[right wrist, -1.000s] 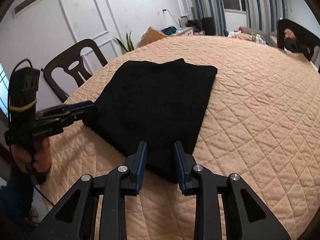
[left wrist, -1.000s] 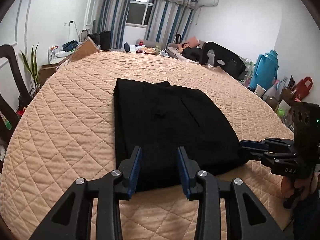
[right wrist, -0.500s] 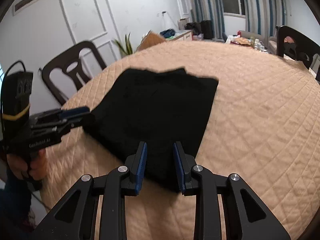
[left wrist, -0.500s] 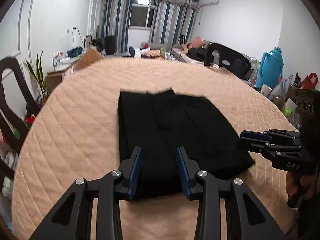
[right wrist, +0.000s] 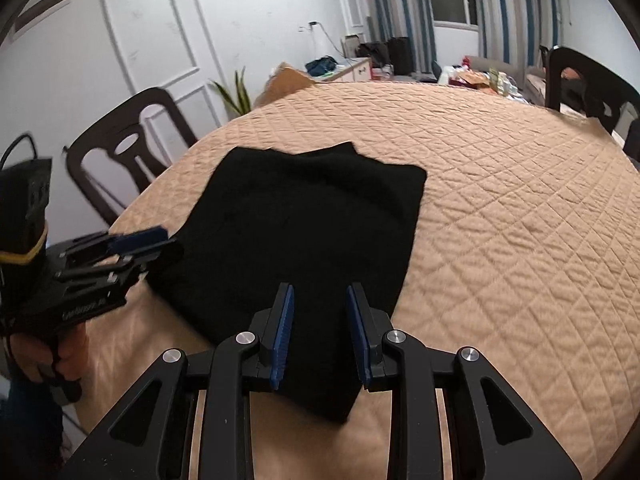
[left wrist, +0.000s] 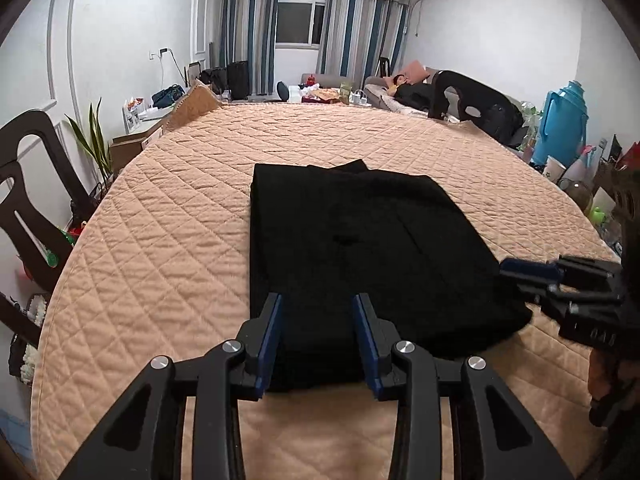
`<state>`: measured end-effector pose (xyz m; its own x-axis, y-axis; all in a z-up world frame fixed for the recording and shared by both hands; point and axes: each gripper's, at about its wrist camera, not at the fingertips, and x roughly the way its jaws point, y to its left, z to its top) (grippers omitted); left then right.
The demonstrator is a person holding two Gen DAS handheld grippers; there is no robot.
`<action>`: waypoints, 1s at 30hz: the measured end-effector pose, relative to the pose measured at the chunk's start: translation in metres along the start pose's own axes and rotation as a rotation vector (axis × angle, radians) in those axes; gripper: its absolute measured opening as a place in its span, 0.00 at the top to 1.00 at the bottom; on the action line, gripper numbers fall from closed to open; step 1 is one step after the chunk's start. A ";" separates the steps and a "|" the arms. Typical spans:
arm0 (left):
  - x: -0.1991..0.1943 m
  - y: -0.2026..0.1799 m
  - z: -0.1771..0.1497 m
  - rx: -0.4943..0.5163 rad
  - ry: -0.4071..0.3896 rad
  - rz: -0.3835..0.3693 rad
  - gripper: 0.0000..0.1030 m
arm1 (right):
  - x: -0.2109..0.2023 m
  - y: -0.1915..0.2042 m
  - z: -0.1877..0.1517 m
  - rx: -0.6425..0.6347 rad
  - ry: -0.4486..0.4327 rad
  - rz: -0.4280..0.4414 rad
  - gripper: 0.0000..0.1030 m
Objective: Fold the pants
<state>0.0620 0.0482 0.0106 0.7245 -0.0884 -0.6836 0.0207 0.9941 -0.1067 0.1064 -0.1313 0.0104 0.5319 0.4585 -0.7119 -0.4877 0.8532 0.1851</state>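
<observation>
Black pants lie folded into a compact rectangle at the centre of the frame on a quilted peach surface; the folding looks nearly complete, with perhaps one last fold or tidy left. The left gripper and right gripper hover at its near edge, jaws parted and empty. Striped curtains, dark chairs and a blue thermos ring the room.

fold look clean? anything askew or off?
Mostly tidy. The black pants lie flat on the quilted cover, but at the far edge one layer pokes past the other, so that edge is uneven.
</observation>
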 end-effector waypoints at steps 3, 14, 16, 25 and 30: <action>-0.003 -0.002 -0.006 -0.005 -0.005 0.001 0.58 | -0.003 0.005 -0.017 -0.018 0.009 -0.003 0.73; -0.020 -0.012 -0.018 0.008 -0.008 0.017 0.58 | -0.038 0.006 -0.035 -0.007 -0.033 -0.003 0.72; -0.023 -0.012 -0.021 0.008 -0.007 0.018 0.58 | -0.041 0.008 -0.040 -0.012 -0.029 -0.008 0.72; -0.011 -0.007 -0.037 0.015 0.040 0.075 0.53 | -0.032 0.005 -0.057 -0.033 0.008 -0.101 0.62; -0.002 -0.003 -0.043 0.003 0.066 0.075 0.53 | -0.020 0.002 -0.057 -0.019 0.063 -0.124 0.61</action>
<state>0.0310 0.0425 -0.0183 0.6769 -0.0175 -0.7359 -0.0296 0.9983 -0.0509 0.0555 -0.1534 -0.0134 0.5451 0.3325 -0.7696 -0.4338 0.8974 0.0805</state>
